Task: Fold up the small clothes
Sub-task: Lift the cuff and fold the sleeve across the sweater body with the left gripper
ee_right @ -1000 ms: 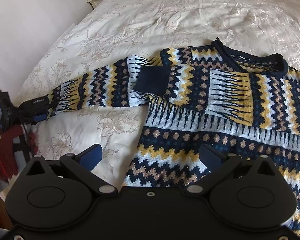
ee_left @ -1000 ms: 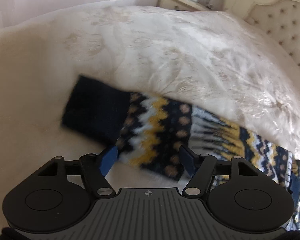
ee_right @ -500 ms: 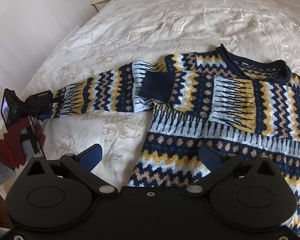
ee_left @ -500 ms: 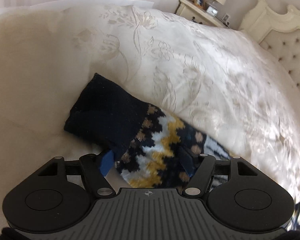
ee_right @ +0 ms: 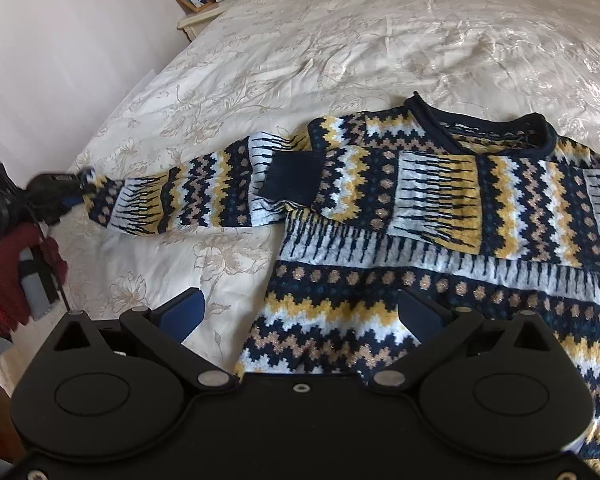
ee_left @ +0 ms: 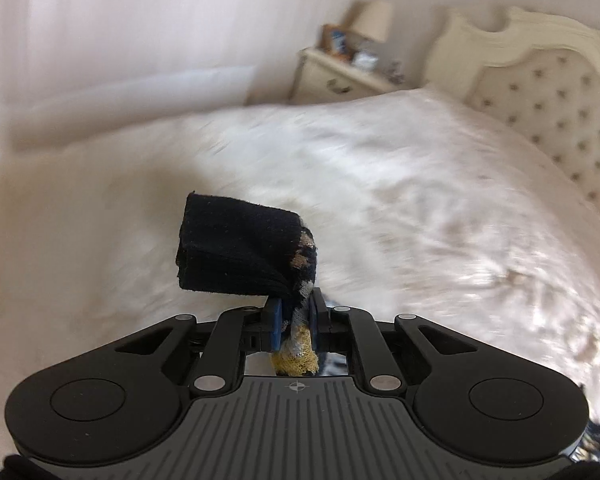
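Observation:
A patterned navy, yellow and white knit sweater (ee_right: 440, 248) lies flat on the bed, one sleeve folded across its chest. Its other sleeve (ee_right: 188, 196) stretches out to the left. My left gripper (ee_left: 295, 320) is shut on that sleeve just behind its dark navy cuff (ee_left: 236, 248), and the cuff stands lifted off the bed. In the right wrist view the left gripper (ee_right: 56, 192) shows at the sleeve's far left end. My right gripper (ee_right: 300, 312) is open and empty, above the sweater's lower left hem.
The cream floral bedspread (ee_right: 340, 40) covers the bed. A tufted headboard (ee_left: 548, 92) and a nightstand (ee_left: 340, 76) with a lamp and frames stand behind. The bed's left edge (ee_right: 100, 152) runs close to the wall.
My left gripper has closed on the sleeve near the cuff and lifted it off the bed. The right gripper has stayed open, drifting slightly.

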